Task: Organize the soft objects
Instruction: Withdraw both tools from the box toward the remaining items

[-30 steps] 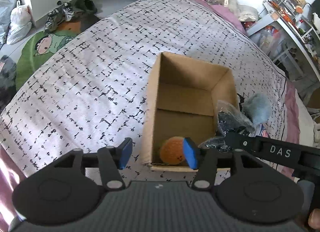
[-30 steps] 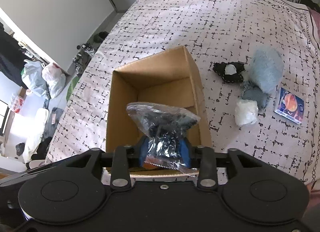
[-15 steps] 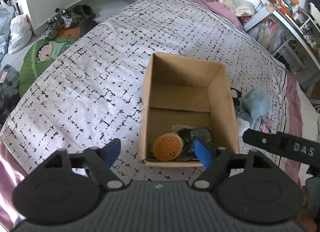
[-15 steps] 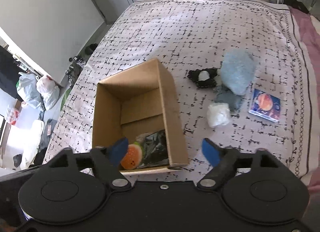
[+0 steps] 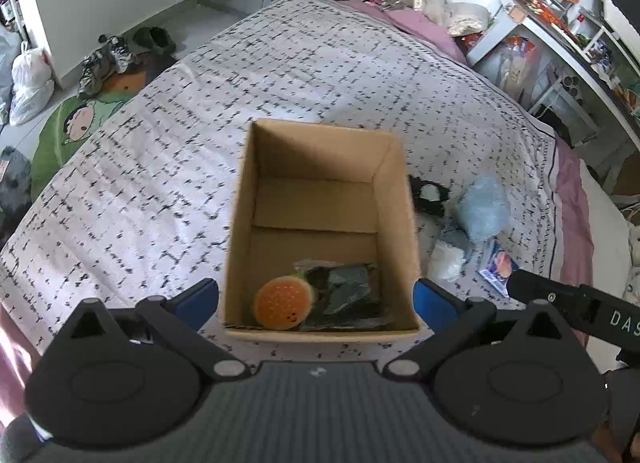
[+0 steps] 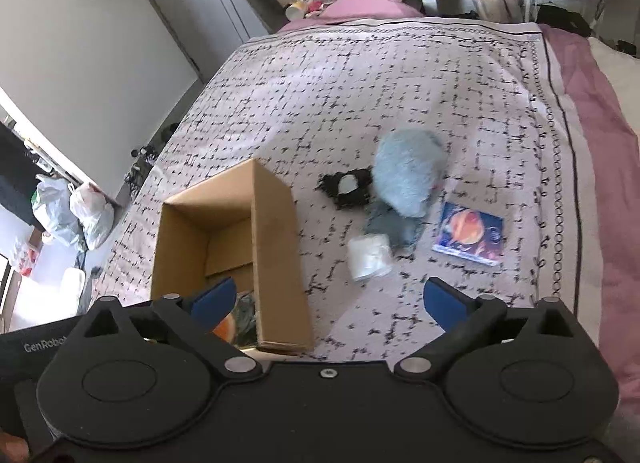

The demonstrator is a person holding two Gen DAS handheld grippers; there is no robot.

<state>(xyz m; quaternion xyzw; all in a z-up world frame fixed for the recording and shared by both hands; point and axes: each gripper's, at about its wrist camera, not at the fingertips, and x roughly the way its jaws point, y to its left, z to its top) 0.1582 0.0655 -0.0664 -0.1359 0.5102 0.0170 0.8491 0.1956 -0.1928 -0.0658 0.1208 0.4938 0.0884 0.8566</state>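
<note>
Both grippers empty, jaws opening and spread wide: left gripper hangs over the near end of the cardboard box, right gripper sits over the bedspread just right of the box's right wall, nothing between either pair of blue pads. Box on the bed holds two items at its 6 o'clock end: an orange burger-shaped squishy toy and, touching it on the 3 o'clock side, a dark item in a clear plastic bag. Rest of the box floor is bare. Soft things not yet boxed lie at 3 o'clock of the box: fluffy light-blue plush, a grey piece under its lower edge, black item with a white centre at the plush's 9 o'clock, white wad in plastic at its 7 o'clock, and a flat picture card at 4 o'clock. Likely next step: right gripper picks the nearest, the white wad. Best to come straight down with jaws wide, straddle the wad without snagging the bedspread, squeeze lightly since it will compress, lift clear of the box wall before releasing. Readable text: "DAS" on the other gripper's body in the left view, "GenRobo" cut off in the right view. Card print is too blurred to read.
</note>
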